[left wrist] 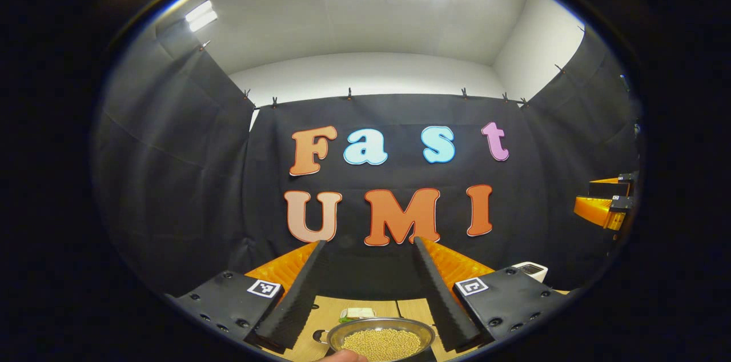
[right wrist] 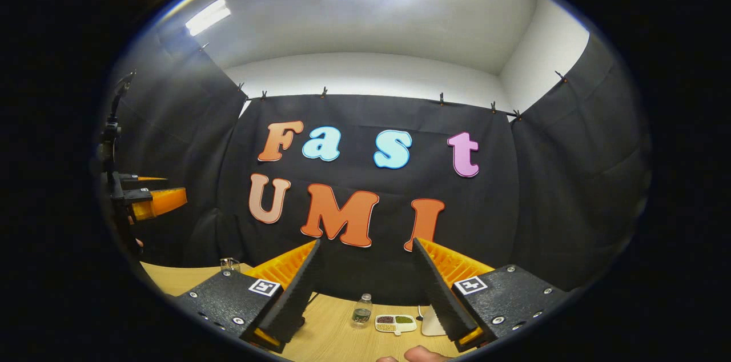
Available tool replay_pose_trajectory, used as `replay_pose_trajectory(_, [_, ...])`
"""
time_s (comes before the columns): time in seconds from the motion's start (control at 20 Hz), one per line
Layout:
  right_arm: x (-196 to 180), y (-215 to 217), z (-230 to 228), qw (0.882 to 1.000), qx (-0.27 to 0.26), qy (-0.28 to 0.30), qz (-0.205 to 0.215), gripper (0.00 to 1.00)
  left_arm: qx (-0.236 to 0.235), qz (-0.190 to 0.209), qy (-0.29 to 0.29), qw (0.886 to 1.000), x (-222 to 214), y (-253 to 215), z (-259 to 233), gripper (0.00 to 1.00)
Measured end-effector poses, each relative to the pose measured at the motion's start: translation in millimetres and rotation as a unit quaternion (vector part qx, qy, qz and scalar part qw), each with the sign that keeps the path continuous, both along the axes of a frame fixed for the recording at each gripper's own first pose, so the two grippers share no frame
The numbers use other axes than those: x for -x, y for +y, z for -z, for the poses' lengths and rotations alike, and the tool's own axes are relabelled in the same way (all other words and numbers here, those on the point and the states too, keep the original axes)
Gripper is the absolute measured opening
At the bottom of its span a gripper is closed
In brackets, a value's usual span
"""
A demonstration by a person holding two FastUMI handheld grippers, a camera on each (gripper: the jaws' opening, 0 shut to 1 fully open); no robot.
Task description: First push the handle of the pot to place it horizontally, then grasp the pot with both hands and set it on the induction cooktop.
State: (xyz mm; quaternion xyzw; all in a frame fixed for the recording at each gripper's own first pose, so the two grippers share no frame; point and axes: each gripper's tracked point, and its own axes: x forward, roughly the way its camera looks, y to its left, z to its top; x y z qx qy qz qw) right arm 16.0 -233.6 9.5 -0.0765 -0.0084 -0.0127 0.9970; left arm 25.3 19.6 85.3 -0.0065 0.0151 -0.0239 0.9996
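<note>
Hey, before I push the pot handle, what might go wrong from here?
1. The pot is nearly full of small grains with no lid, so a hard push or a tilt may spill them.
2. Both grippers, left and right, are open and raised well off the table; lowering carelessly may knock the bottle.

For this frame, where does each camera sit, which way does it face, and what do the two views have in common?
Left gripper view: rides the left gripper, held level and facing the booth's back wall; its open fingers frame a round metal pot of yellowish grains on the wooden table; a fingertip shows at the bottom.
Right gripper view: rides the right gripper, also facing the wall; a small clear bottle and a white divided dish lie ahead.
Shared: the same table, and each shows the other gripper off to one side.
</note>
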Motion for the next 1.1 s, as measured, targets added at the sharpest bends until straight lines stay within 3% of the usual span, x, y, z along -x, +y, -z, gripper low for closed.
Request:
replay_pose_trajectory(0.45, [-1.2, -2.8, 1.6, 1.0, -0.001, -0.002, 0.002, 0.95, -0.001, 0.013, 0.008, 1.0, -2.1, -11.3, 7.7, 0.98])
replay_pose_trajectory(0.5, [-1.6, -2.4, 2.2, 1.0, 0.0, -0.002, 0.004, 0.95, 0.0, 0.013, 0.006, 1.0, -1.2, -13.1, 6.2, 0.92])
replay_pose_trajectory(0.55, [-1.9, -3.3, 3.2, 1.0, 0.0, -0.002, 0.004, 0.95, 0.001, 0.014, 0.005, 1.0, -1.0, -13.2, 4.0, 0.99])
replay_pose_trajectory(0.75, [-1.8, -3.5, 3.4, 1.0, -0.001, -0.004, 0.003, 0.95, 0.002, 0.008, 0.0, 1.0, -1.4, -11.3, 2.0, 0.92])
replay_pose_trajectory(1.1, [-0.4, -4.7, 2.0, 1.0, 0.001, -0.007, 0.006, 0.95, 0.014, 0.002, -0.005, 1.0, -0.5, -12.9, 0.7, 0.99])
